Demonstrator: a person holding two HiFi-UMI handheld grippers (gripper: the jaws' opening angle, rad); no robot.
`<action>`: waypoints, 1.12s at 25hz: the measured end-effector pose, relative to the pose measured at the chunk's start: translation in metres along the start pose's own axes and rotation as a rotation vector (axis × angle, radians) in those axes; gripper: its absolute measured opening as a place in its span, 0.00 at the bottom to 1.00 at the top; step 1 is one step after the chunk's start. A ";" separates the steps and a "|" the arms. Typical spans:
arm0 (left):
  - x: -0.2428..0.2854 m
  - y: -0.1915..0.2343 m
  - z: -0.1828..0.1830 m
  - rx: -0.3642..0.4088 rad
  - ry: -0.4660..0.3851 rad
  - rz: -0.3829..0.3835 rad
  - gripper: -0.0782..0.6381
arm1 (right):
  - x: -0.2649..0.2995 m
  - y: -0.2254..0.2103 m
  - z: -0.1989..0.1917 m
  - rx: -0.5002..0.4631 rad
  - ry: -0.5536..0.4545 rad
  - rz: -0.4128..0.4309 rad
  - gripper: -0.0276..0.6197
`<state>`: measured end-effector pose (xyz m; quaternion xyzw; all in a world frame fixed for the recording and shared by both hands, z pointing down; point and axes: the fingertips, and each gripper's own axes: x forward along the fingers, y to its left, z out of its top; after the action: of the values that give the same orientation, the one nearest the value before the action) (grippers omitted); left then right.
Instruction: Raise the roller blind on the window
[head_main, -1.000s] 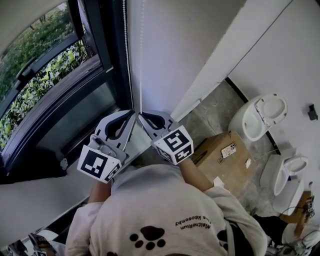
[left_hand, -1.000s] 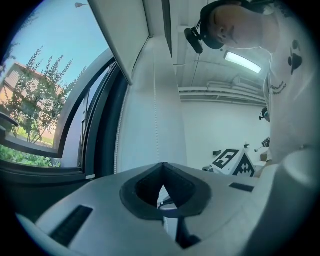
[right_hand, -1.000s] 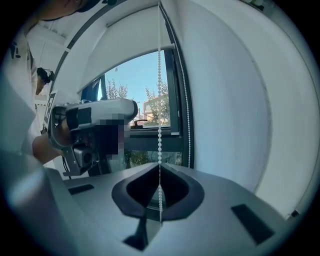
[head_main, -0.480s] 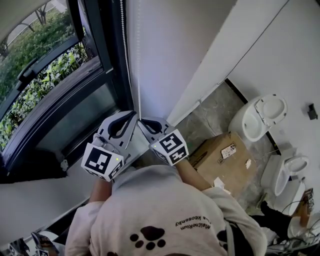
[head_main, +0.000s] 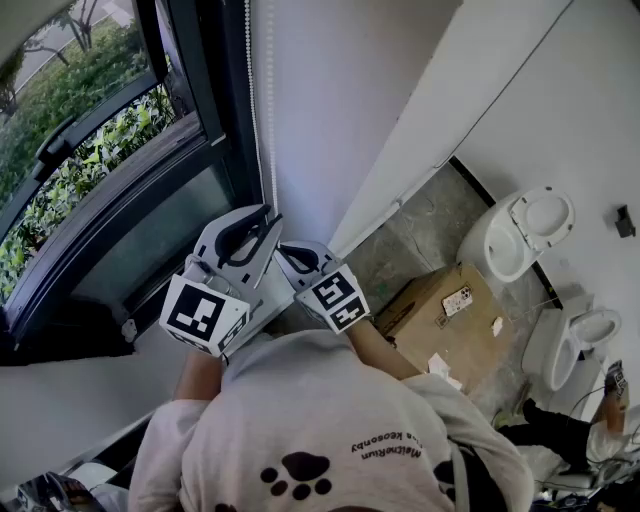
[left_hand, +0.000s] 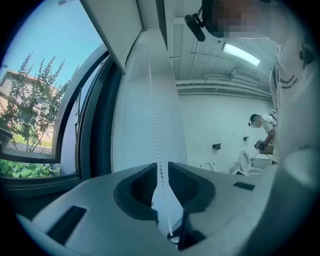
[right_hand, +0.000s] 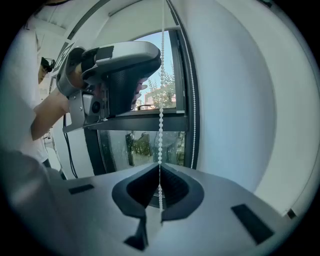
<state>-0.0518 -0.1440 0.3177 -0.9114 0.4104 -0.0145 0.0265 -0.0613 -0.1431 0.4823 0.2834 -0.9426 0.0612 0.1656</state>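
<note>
1. While pressed together on the white beaded pull chain (right_hand: 161, 115), hauls it down beside the dark-framed window (head_main: 150, 200): work of the right gripper (head_main: 282, 250), lower now against the wall than a second ago.
2. As for the left gripper (head_main: 272, 215): has just been opening its jaws, now spread apart, and hardly shifts place, sitting slightly higher than the right.
3. Reads as a hand-over-hand swap: one downward pull nearly spent on the right, the left freed, probably to reach up for a fresh bite.
4. Relative to the left claw: runs straight down through the open gap, seemingly touching neither pad, so not held there.
5. Relative to the right claw: enters from above, gets pinched between the closed pads and trails out below them, taut and vertical.
6. Second strand of the loop (right_hand: 191, 100): hangs just beside the gripped one, closer to the window frame, untouched.
7. White roller blind itself: cannot be told apart for sure from the pale wall; only its chain shows plainly.
</note>
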 end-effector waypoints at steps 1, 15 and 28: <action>0.001 0.000 0.001 0.002 -0.001 -0.001 0.22 | 0.001 0.001 -0.001 0.001 0.001 0.004 0.06; 0.013 0.002 0.011 0.007 0.027 -0.034 0.20 | 0.005 0.002 -0.029 -0.004 0.053 0.023 0.06; 0.015 -0.006 0.010 -0.053 0.023 -0.087 0.12 | 0.002 0.000 -0.029 -0.003 0.050 0.027 0.06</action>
<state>-0.0371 -0.1512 0.3085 -0.9285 0.3711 -0.0151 -0.0031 -0.0547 -0.1382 0.5103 0.2689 -0.9420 0.0688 0.1886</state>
